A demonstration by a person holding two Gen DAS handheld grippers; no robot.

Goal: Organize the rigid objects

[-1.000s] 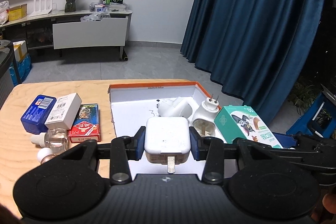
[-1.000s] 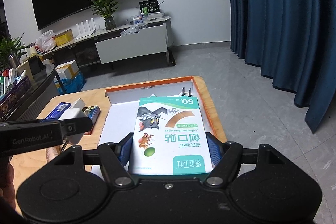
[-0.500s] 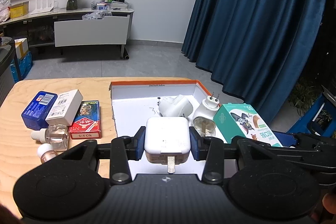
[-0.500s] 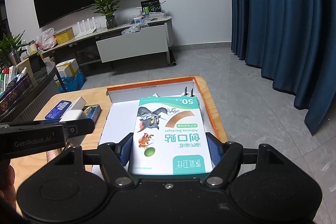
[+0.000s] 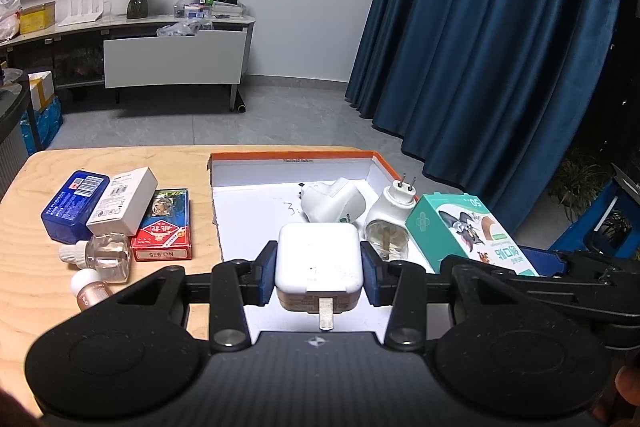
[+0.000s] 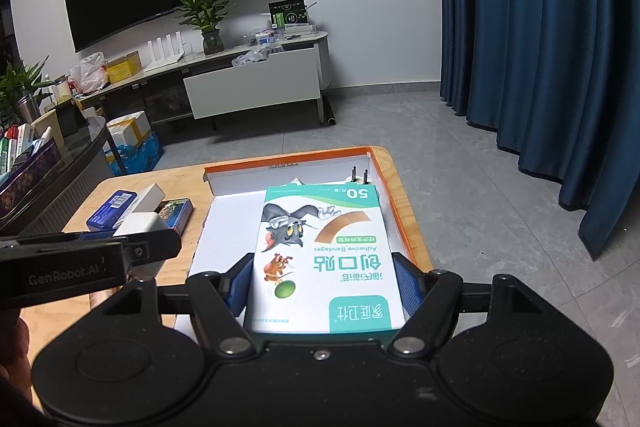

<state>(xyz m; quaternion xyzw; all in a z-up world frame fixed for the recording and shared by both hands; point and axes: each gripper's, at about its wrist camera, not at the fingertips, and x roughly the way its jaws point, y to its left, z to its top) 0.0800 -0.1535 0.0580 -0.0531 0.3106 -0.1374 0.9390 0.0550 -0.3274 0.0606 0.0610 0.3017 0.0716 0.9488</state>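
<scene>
My left gripper [image 5: 319,273] is shut on a white power adapter [image 5: 319,255], its blue pads pressing both sides and the metal prong facing the camera. It hovers over the near part of a white box tray with an orange rim [image 5: 288,157]. My right gripper [image 6: 324,283] is shut on a green and white bandage box [image 6: 324,247], held over the tray's right side [image 6: 394,203]. That bandage box [image 5: 468,231] also shows in the left wrist view. Inside the tray lie a white plug unit [image 5: 332,205] and a plug-in vaporiser with a clear bottle [image 5: 390,219].
On the wooden table [image 5: 120,163] left of the tray lie a blue tin [image 5: 74,205], a small white carton [image 5: 122,205], a red card pack [image 5: 164,231], a clear bottle [image 5: 100,255] and a small pinkish bottle [image 5: 88,291]. Blue curtains hang to the right.
</scene>
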